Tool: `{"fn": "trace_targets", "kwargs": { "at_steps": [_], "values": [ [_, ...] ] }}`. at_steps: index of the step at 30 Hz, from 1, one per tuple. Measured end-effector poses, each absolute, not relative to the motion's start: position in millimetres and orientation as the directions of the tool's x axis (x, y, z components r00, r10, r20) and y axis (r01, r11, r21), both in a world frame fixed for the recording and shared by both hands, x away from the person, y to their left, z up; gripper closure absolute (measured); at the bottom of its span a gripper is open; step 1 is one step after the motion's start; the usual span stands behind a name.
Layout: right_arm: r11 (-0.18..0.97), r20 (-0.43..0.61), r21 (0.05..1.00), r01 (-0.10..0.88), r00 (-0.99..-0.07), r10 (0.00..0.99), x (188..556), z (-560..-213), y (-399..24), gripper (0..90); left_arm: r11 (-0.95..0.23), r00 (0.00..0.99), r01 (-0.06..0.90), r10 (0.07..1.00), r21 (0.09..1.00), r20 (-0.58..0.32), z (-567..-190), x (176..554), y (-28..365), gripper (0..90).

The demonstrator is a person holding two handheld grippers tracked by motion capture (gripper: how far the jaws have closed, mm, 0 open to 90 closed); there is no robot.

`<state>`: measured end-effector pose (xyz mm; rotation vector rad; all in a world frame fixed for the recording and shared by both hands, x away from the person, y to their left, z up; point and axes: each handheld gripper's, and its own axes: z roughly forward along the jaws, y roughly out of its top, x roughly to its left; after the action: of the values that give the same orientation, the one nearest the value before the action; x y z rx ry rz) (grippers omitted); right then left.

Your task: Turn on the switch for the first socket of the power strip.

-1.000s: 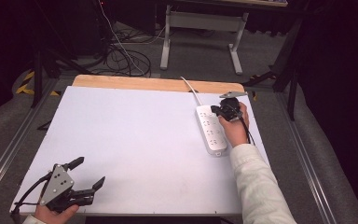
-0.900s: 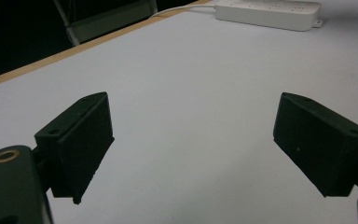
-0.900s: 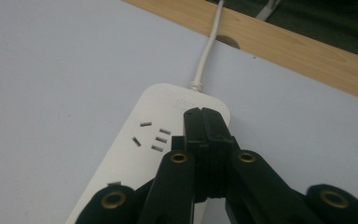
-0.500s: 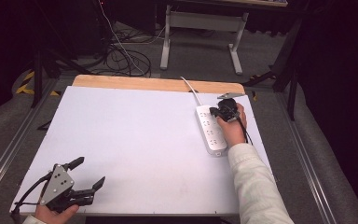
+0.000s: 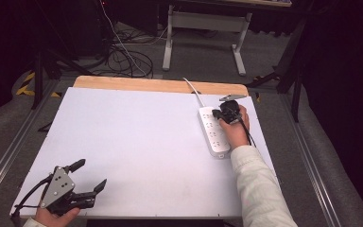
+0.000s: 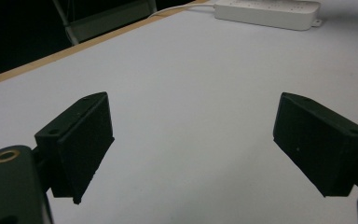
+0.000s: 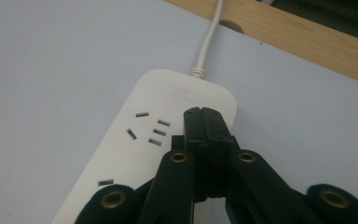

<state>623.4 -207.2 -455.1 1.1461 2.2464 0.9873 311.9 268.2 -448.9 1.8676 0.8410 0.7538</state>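
The white power strip [image 5: 213,131] lies flat near the table's [image 5: 137,137] far right corner, its cord [image 7: 209,39] running off over the far edge, and the right gripper [image 7: 205,112], jaws pressed together holding nothing, rests above its far end, while the left gripper [image 5: 89,175] waits wide open and empty at the near left corner.

A white desk [image 5: 137,142] with a light wooden strip along its far edge stands on grey carpet [image 5: 194,56]. Beyond it a pale metal frame on two legs [image 5: 203,28] rises from the floor, and black cables [image 5: 123,56] lie coiled at its left. Yellow-black tape [image 5: 28,82] marks the floor. The surroundings are dark.
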Motion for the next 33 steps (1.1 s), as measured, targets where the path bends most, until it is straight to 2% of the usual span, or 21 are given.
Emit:
{"fn": "trace_targets", "kwargs": {
  "at_steps": [33],
  "values": [
    [0.405, -0.069, 0.746, 0.528, -0.544, 0.836, 621.5, -457.3, -202.8, 90.0, -0.341, 0.585, 0.231, 0.797, 0.911, 0.150, -448.3, 310.7, 267.6, 12.7]
  ]
}}
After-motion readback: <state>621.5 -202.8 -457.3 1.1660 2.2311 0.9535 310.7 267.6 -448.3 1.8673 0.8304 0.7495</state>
